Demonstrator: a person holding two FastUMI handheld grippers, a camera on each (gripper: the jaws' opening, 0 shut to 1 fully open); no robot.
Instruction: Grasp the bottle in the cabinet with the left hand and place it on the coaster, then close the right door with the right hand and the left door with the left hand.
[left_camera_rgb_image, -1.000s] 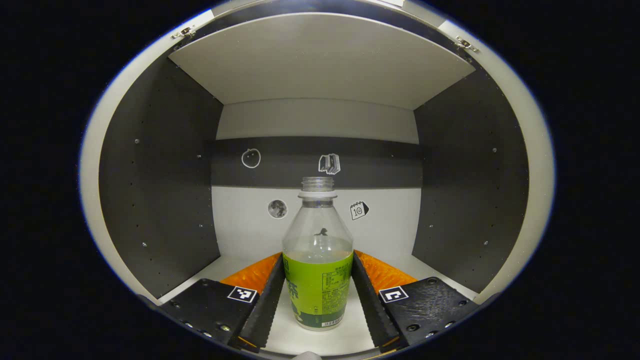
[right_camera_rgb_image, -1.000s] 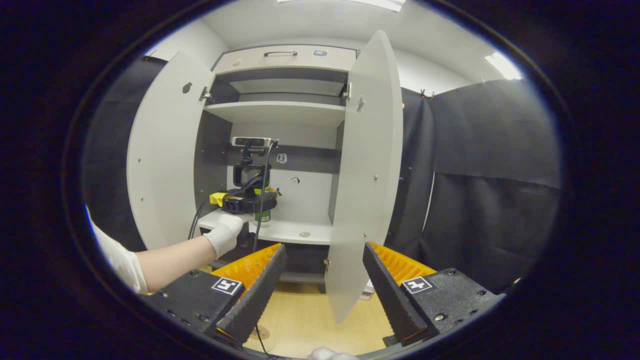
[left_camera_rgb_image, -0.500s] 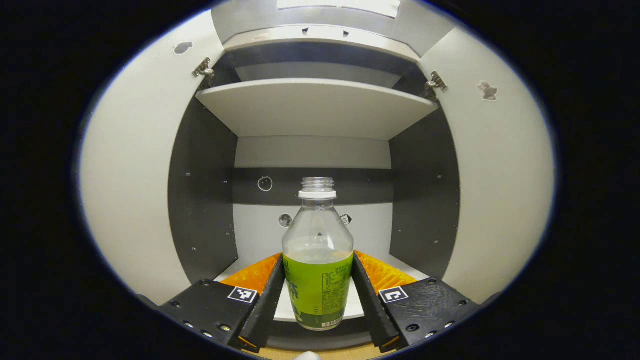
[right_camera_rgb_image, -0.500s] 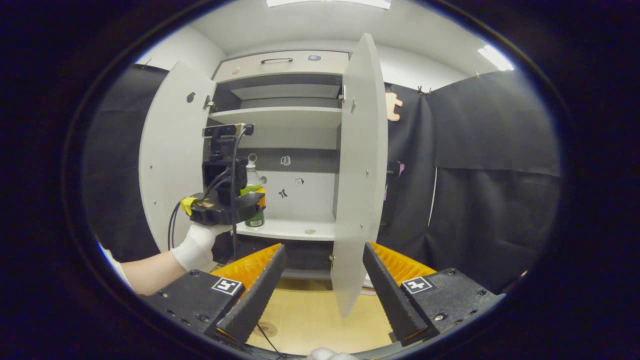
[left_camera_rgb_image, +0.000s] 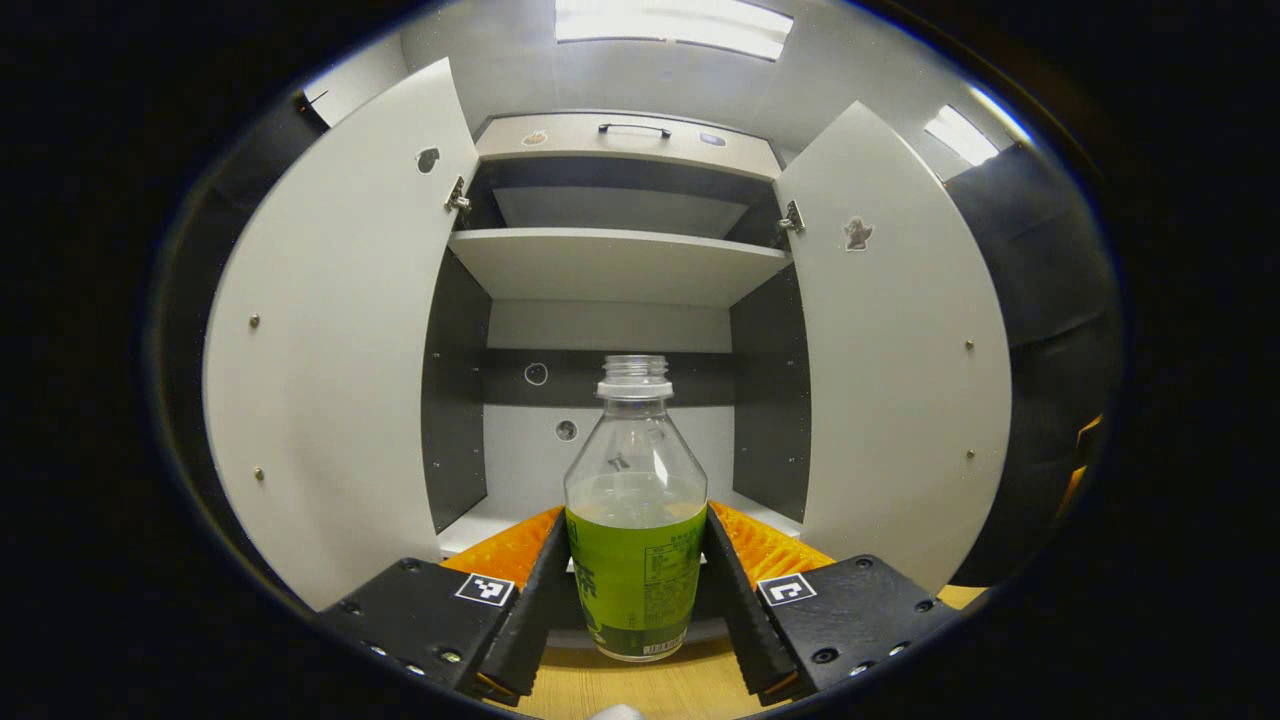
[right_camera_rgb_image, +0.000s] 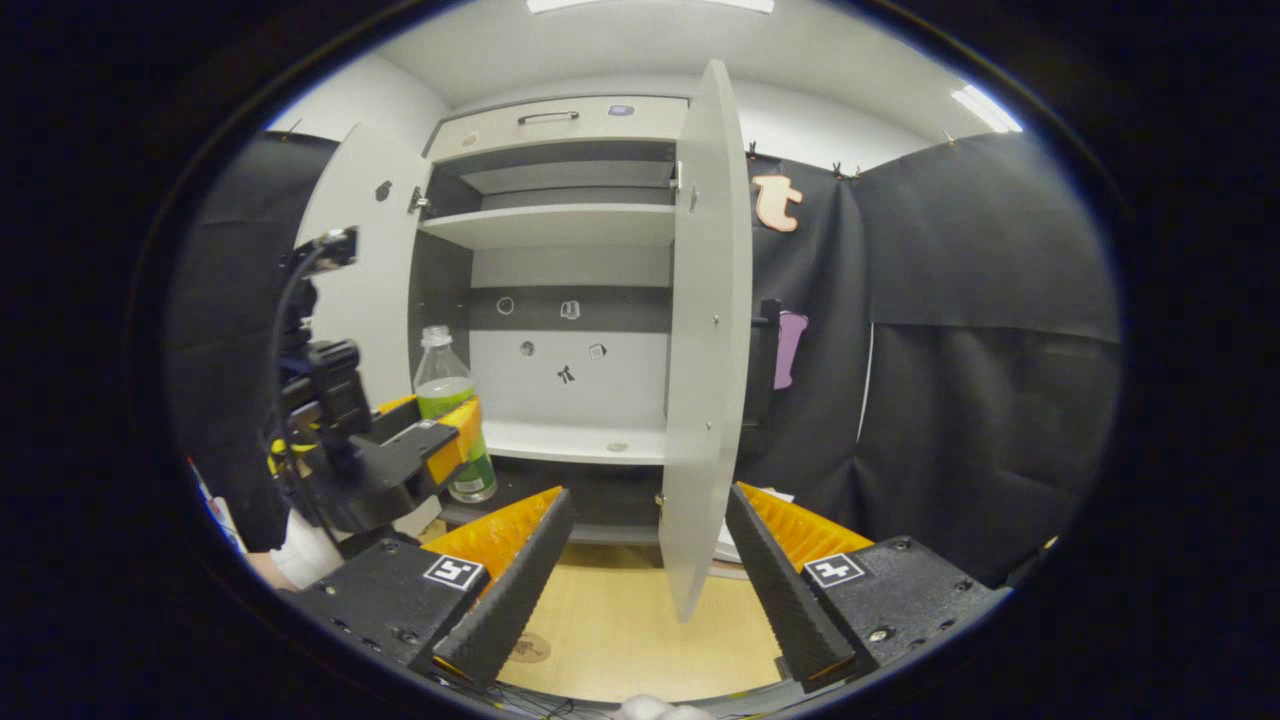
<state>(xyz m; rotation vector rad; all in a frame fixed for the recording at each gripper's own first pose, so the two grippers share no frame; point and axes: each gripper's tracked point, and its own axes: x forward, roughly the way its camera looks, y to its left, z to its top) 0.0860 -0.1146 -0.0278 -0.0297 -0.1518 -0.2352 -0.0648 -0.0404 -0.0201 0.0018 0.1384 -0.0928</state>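
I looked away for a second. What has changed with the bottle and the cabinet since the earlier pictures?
The left gripper has drawn the bottle back out of the cabinet, off its shelf. Its jaws stay clamped on the bottle. The right gripper stays open and idle; both doors stay open.

Over the last second we have drawn the bottle (left_camera_rgb_image: 635, 520) back out of the cabinet (left_camera_rgb_image: 620, 265), so both doors now flank it at frame centre. In the right gripper view, our left gripper (right_camera_rgb_image: 440, 440) has shifted lower left, clear of the shelf (right_camera_rgb_image: 575, 440).
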